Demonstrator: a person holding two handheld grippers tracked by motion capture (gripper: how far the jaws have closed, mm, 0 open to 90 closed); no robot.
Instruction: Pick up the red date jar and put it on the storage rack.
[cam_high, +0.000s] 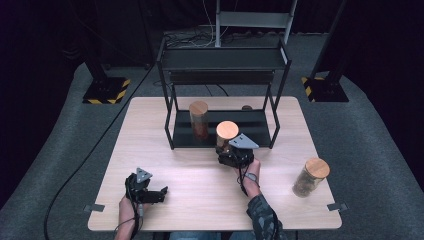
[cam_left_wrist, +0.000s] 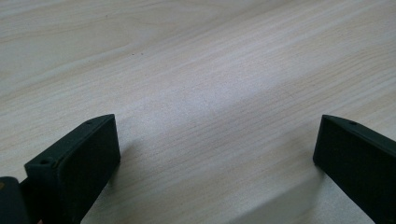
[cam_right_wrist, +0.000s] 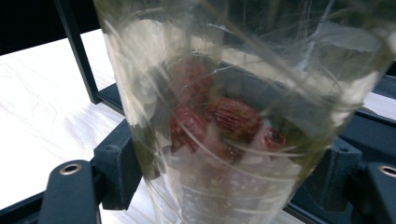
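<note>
Right gripper (cam_high: 229, 150) was clamped on a clear glass jar (cam_high: 226, 136) with a wooden lid, jaws pressing its sides low down. In the right gripper view the jar (cam_right_wrist: 233, 116) stood between the two black jaws, reddish dried fruit visible through the glass. Jar was held upright at the front edge of the black rack's (cam_high: 170, 107) lower shelf, near the middle of the tabletop (cam_high: 200, 185); could not tell whether its base touched the shelf or hung just clear of it. Right hand (cam_high: 248, 172) came in from the near edge, camouflage sleeve behind it.

Left gripper (cam_high: 161, 192) was released, jaws spread wide with nothing between them. It sat low by the near left corner of the tabletop, held by the left hand (cam_high: 129, 202). The left gripper view showed bare wood grain (cam_left_wrist: 210, 93) between its jaws.

A second jar (cam_high: 199, 120) with a wooden lid stood on the rack's lower shelf, left of the held one and apart from it. A third jar (cam_high: 311, 177), also wood-lidded, stood near the right edge of the tabletop, toward the near right corner, well apart from both grippers.
</note>
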